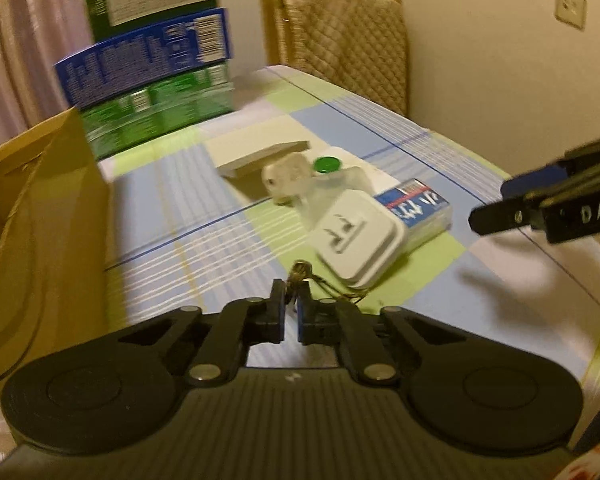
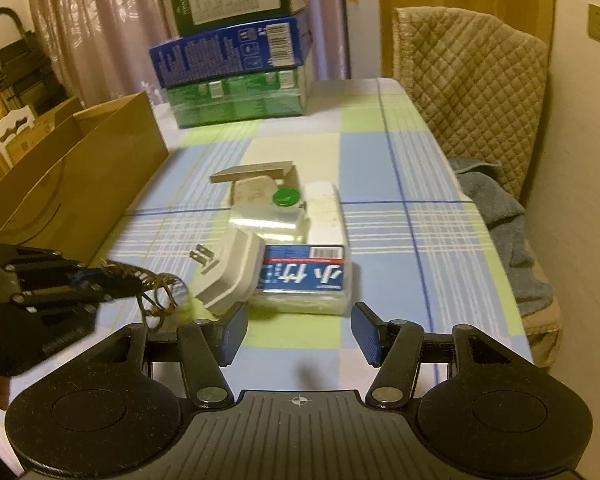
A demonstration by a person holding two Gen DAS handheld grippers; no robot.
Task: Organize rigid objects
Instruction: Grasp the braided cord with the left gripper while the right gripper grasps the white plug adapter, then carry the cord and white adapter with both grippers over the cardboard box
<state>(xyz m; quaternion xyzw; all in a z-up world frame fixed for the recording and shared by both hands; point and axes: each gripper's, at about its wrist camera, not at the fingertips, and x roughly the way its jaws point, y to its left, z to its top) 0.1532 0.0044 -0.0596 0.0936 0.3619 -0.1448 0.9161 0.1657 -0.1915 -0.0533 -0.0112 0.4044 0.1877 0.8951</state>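
The left gripper (image 1: 291, 312) is pinched nearly closed on a small brassy wire piece (image 2: 156, 292), a tangle of loops and teeth that could be a hair clip, though blur makes that a guess. It holds the piece above the checked tablecloth (image 2: 380, 168), just in front of the pile. The right gripper (image 2: 298, 334) hangs over the near edge of the table with its blue pads spread wide and nothing between them, lined up toward the clear box with the blue label (image 2: 304, 276).

The heap in mid-table looks barely touched: a white plug adapter (image 2: 228, 276) leans against that box, behind them lies a clear container with a green cap (image 2: 286, 196), a long white block (image 2: 324, 216) beside it, and a flat grey-lidded box (image 2: 256, 172) at the back. The open cardboard box (image 2: 80, 184) stands to the left, near the left gripper; its inside is not visible, so what is already packed cannot be told. If that box is the destination, the wire piece is one item on its way and at least five are left on the cloth.
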